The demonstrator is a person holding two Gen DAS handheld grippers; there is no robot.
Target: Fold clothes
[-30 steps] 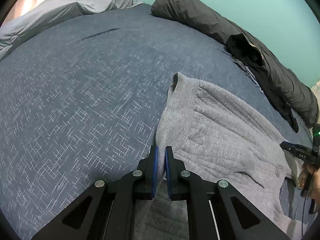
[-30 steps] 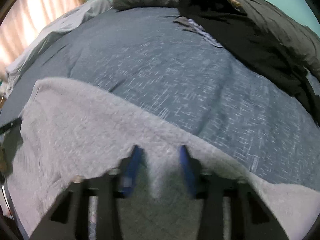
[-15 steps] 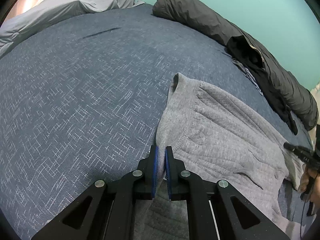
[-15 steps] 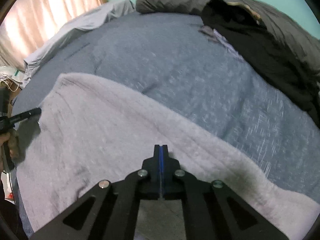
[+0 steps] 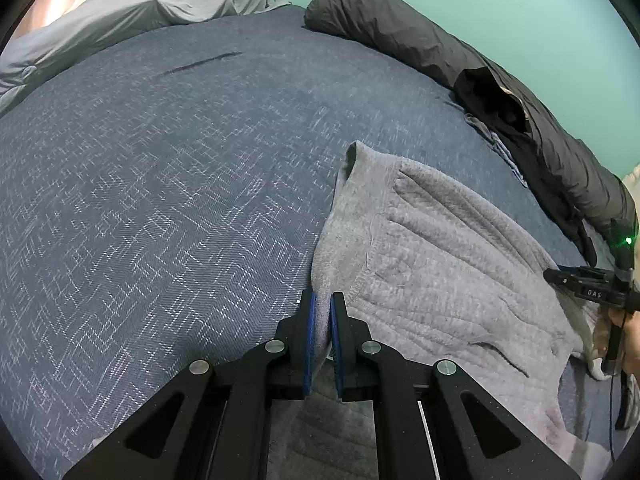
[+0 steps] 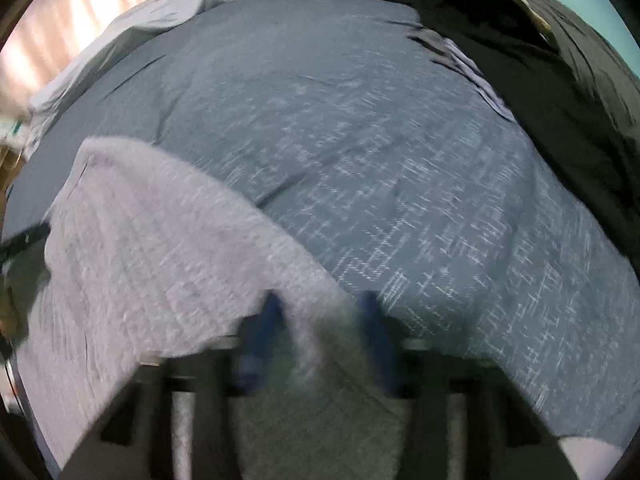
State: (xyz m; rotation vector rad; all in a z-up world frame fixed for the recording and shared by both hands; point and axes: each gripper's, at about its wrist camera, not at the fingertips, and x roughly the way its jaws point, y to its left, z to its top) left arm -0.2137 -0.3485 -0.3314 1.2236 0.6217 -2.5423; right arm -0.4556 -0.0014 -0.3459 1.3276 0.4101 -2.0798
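Note:
A grey fleecy garment (image 5: 440,264) lies on the blue patterned bedspread (image 5: 160,200), with ridges running across it. My left gripper (image 5: 322,300) is shut on the garment's near left edge, and the cloth shows between the blue pads. In the left wrist view my right gripper (image 5: 568,278) sits at the garment's far right side, held by a hand (image 5: 630,336). The right wrist view is blurred. There my right gripper (image 6: 318,312) stands open, with a raised fold of the grey garment (image 6: 140,260) between its spread fingers.
A dark grey rolled duvet (image 5: 400,28) lies along the teal wall, with a black garment (image 5: 500,104) draped on it. A light grey blanket (image 5: 120,12) is heaped at the far left by a curtain. Bare bedspread stretches left of the garment.
My right gripper was shut half a second ago and now stands open over a fold of the garment, its view blurred by motion. My left gripper has kept its hold in the same place.

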